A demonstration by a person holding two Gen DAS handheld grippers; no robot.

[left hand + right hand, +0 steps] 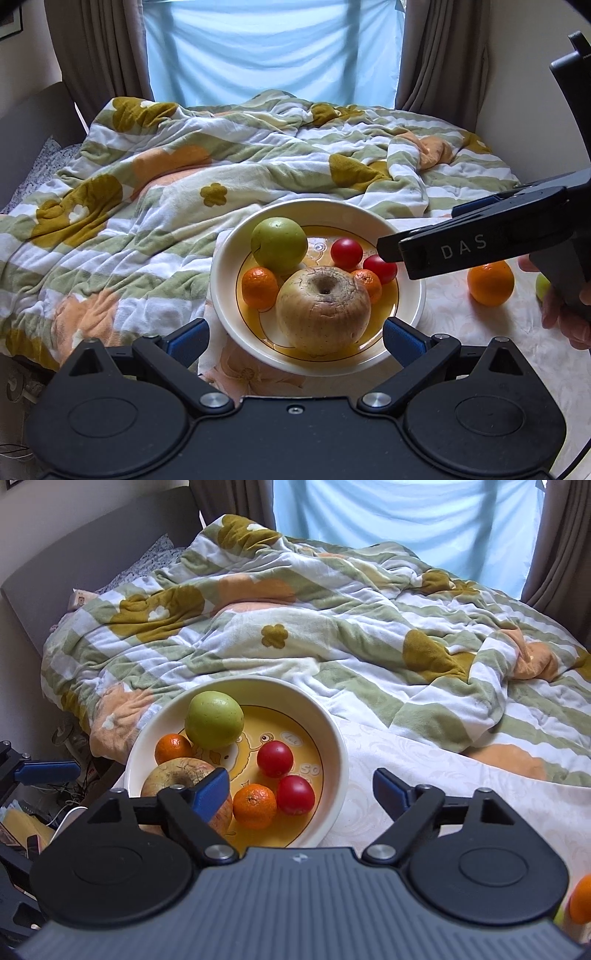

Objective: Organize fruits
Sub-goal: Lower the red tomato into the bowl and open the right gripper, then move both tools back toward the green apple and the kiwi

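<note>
A cream bowl on the bed holds a green apple, a wrinkled brown apple, two tangerines and two red tomatoes. My left gripper stands open at the bowl's near rim, with the brown apple lying below the gap. My right gripper is open over the bowl's right side, pads touching nothing. One of its fingers reaches in above a tomato. An orange lies outside, to the right.
A rumpled flowered quilt covers the bed behind the bowl. A hand grips the right tool, and a green fruit peeks out behind it. Curtains hang at the back. Clutter lies beside the bed.
</note>
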